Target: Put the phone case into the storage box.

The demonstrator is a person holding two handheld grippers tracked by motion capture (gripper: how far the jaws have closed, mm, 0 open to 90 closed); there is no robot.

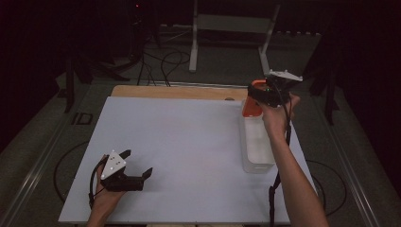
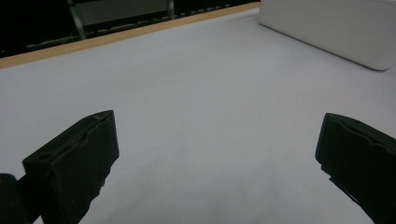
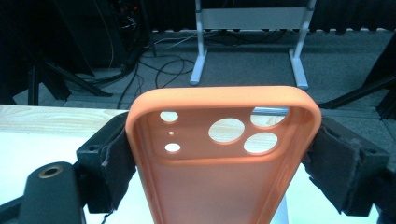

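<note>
In the high view, the right tongs hold an orange case up above the far end of a white bin, which sits on the right side of the surface. The left tongs rest low near the front left, well apart from the bin. To do this step well, keep the case level and move it slowly, so it does not slip or bump the rim of the bin

In the left gripper view, the two black jaws stand wide apart with nothing between them. The bin shows far off at the top right. These tongs can stay out of the way, or come over to steady the bin if it slides

In the right gripper view, the jaws are clamped on both long sides of the case, near the end with the round holes. The case is soft, so squeeze just enough to hold it. Too hard a squeeze may bend it and make it pop out
</note>
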